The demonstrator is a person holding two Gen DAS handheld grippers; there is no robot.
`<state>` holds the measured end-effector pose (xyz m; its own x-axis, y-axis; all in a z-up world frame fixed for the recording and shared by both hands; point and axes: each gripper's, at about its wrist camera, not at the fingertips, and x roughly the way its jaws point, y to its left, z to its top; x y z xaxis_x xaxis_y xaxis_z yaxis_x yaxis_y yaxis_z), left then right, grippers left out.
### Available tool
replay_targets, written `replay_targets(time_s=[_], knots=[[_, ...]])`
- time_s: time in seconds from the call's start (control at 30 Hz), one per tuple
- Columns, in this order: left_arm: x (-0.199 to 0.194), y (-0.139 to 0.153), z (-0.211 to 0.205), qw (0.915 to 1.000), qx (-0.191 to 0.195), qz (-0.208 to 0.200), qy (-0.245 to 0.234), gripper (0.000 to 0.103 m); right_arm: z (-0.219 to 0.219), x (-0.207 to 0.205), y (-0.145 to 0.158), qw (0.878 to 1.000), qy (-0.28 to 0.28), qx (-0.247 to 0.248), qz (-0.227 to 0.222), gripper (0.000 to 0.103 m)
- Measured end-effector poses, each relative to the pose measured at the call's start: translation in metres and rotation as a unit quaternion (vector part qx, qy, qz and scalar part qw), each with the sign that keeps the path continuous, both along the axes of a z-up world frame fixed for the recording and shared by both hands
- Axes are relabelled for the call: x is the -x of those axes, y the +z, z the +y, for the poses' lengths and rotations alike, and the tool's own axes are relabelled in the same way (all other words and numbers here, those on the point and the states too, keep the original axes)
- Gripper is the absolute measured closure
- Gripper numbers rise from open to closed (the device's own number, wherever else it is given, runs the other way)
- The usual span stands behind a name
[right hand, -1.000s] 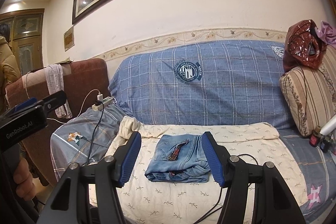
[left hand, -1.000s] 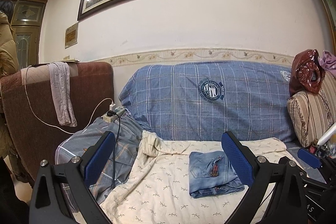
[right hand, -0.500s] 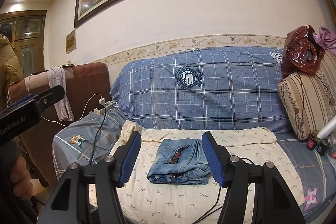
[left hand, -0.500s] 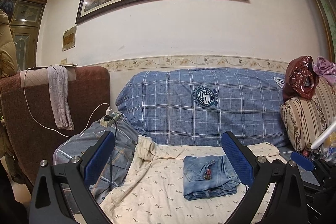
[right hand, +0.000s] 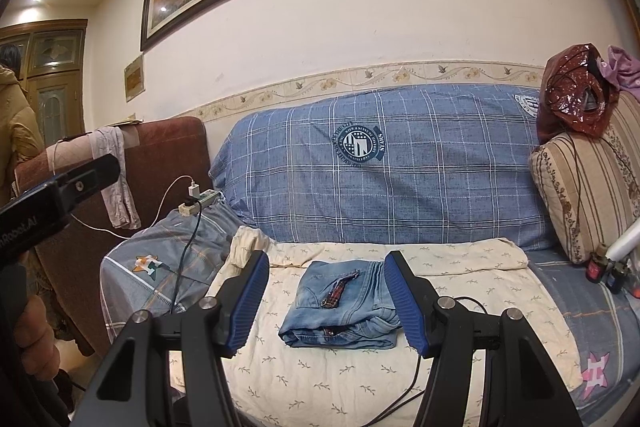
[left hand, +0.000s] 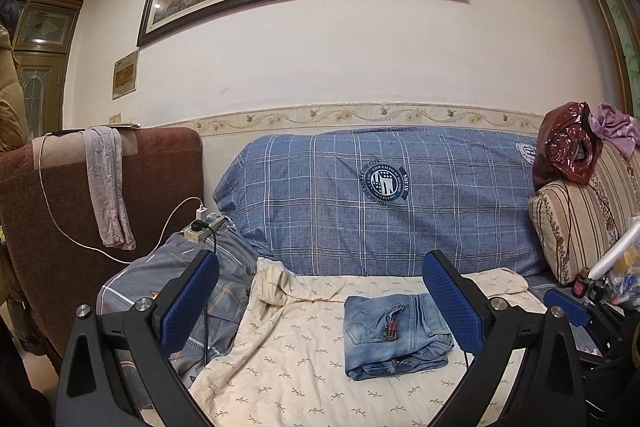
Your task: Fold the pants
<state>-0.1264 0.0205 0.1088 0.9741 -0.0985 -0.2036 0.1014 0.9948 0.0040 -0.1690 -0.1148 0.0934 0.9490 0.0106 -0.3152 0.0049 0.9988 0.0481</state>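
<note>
Folded jeans on the sofa, both grippers held back with nothing in them

Left wrist view: the left gripper (left hand: 320,301) has its fingers spread wide and empty; the folded jeans (left hand: 394,337) lie on the cream sheet (left hand: 280,367) at about 5 o'clock, behind the right finger. Right wrist view: the right gripper (right hand: 326,301) is spread about halfway, gripping nothing — the jeans (right hand: 340,311) sit on the sheet between its fingers but beyond them, untouched. The fold looks finished; a careless nudge could loosen the stack, and the black cable (right hand: 400,399) at 5 o'clock could snag. A red plastic bag (right hand: 572,95) at 2 o'clock — contents unclear.
</note>
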Motion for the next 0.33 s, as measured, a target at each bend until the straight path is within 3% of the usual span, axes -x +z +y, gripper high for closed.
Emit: replay_targets(time_s=[0.33], knots=[[-0.015, -0.011, -0.001, 1.0, -0.001, 0.009, 0.0, 0.002, -0.001, -0.01, -0.009, 1.0, -0.002, -0.001, 0.013, 0.039]])
